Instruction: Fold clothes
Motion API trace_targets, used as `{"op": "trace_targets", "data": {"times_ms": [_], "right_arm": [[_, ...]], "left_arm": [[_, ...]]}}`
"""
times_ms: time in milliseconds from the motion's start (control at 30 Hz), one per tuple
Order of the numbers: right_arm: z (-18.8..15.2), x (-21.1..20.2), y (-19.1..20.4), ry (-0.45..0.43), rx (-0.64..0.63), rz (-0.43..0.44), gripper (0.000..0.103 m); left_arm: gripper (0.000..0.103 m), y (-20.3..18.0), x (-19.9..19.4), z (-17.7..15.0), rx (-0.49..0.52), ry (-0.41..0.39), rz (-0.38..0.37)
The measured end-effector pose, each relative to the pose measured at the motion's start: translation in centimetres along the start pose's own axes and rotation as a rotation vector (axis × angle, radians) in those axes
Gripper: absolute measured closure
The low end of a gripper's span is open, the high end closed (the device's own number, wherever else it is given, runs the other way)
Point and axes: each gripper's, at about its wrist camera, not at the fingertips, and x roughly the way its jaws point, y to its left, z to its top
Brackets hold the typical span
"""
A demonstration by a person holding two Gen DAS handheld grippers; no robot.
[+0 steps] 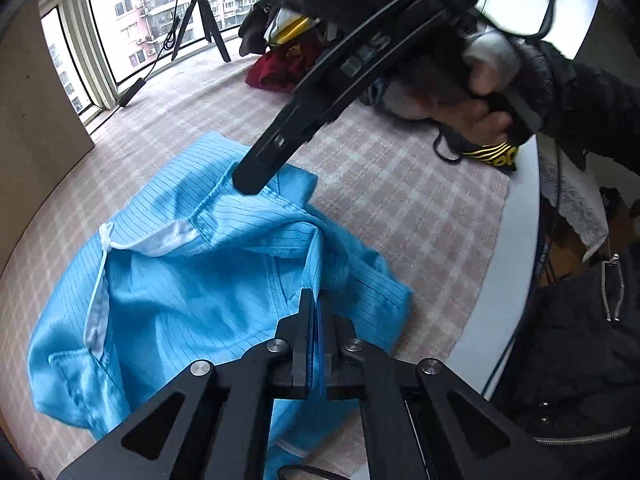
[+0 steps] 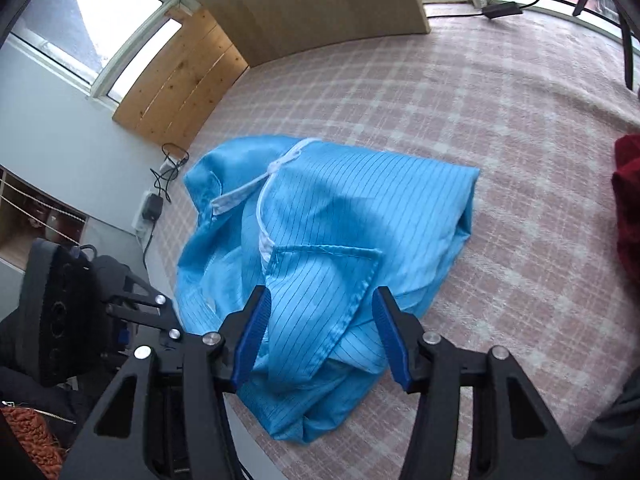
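A light blue pinstriped garment (image 1: 180,280) with a white-edged zipper lies crumpled on the pink plaid table cover (image 1: 400,208). At the garment's near edge my left gripper (image 1: 316,320) is shut on a fold of its blue fabric. A hand (image 1: 480,108) holds my right gripper (image 1: 256,178), whose tip rests over the garment's far collar area. In the right wrist view the right gripper (image 2: 322,320) stands open, its blue pads (image 2: 252,336) straddling a flap of the garment (image 2: 360,208) without pinching it. The left gripper's body (image 2: 60,312) shows at the left edge.
A pile of dark, red and yellow clothes (image 1: 280,64) sits at the table's far side, with a red piece (image 2: 628,200) at the right. A tripod (image 1: 200,20) stands by the window. A wooden board (image 2: 300,0) leans at the back. The table edge (image 1: 500,280) runs beside the person.
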Motion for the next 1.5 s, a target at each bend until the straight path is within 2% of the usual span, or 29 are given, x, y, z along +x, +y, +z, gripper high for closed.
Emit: {"op": "trace_targets", "data": {"times_ms": [100, 133, 200, 267, 300, 333, 367, 467, 533, 567, 600, 633, 667, 700, 833, 1033, 1200, 1267, 1333, 1500], "right_arm": [[-0.1, 0.8, 0.2, 0.015, -0.011, -0.015, 0.057], [-0.3, 0.6, 0.2, 0.018, -0.004, -0.003, 0.060], [-0.5, 0.6, 0.1, 0.023, 0.005, 0.017, 0.061], [-0.7, 1.0, 0.2, 0.029, -0.003, 0.016, 0.061], [-0.8, 1.1, 0.3, 0.032, -0.006, 0.016, 0.061], [-0.9, 1.3, 0.3, 0.035, -0.010, 0.016, 0.064], [-1.0, 1.4, 0.3, 0.037, -0.008, 0.020, 0.069], [-1.1, 1.3, 0.1, 0.038, 0.008, 0.036, 0.075], [-1.2, 1.2, 0.0, 0.036, 0.010, 0.038, 0.075], [-1.3, 1.1, 0.0, 0.036, 0.011, 0.042, 0.075], [-1.3, 1.1, 0.0, 0.034, 0.013, 0.043, 0.075], [-1.4, 1.0, -0.1, 0.031, 0.013, 0.045, 0.079], [-1.4, 0.9, -0.1, 0.026, 0.015, 0.045, 0.095], [-1.5, 0.8, -0.2, 0.019, 0.018, 0.043, 0.100], [-1.8, 0.3, -0.6, -0.010, 0.049, 0.051, 0.100], [-2.0, -0.8, -0.9, -0.054, 0.091, 0.011, 0.101], [-2.0, 0.1, 0.9, 0.017, -0.017, -0.160, 0.100], [-1.7, 0.0, 1.1, 0.035, -0.010, -0.214, 0.093], [-1.4, -0.9, 1.0, 0.018, 0.008, -0.271, 0.088], [-1.2, -4.6, 2.7, -0.082, -0.004, -0.307, 0.086]], "left_arm": [[0.102, 0.0, -0.6, -1.4, -0.030, 0.005, -0.004], [0.098, 0.0, -0.8, -1.9, -0.040, 0.006, -0.005], [0.097, 0.1, -1.2, -2.6, -0.061, 0.007, -0.006], [0.087, 0.2, -1.2, -2.2, -0.089, -0.005, 0.005], [0.072, 0.2, -1.2, -2.0, -0.102, -0.012, 0.008], [0.063, 0.3, -1.2, -1.9, -0.112, -0.017, 0.004], [0.062, 0.3, -1.2, -1.9, -0.121, -0.023, 0.000], [0.066, 0.5, -1.0, -1.7, -0.148, -0.039, -0.012], [0.098, 0.6, -0.9, -1.5, -0.166, -0.050, -0.020], [0.101, 0.7, -0.9, -1.5, -0.175, -0.056, -0.024], [0.101, 0.8, -0.8, -1.4, -0.184, -0.062, -0.029], [0.102, 0.8, -0.8, -1.4, -0.193, -0.067, -0.033], [0.102, 0.9, -0.8, -1.3, -0.202, -0.073, -0.037], [0.102, 0.9, -0.7, -1.2, -0.211, -0.078, -0.041], [0.102, 0.8, -1.2, -1.8, -0.247, -0.112, -0.044], [0.102, 0.3, -2.8, -3.7, -0.299, -0.178, -0.032], [0.102, 1.1, -5.1, -5.9, -0.364, -0.198, 0.002], [0.101, 1.6, -6.2, -7.0, -0.394, -0.199, 0.021], [0.090, 2.2, -7.3, -8.0, -0.425, -0.199, 0.040], [0.086, 3.7, -10.2, -10.5, -0.501, -0.201, 0.088]]}}
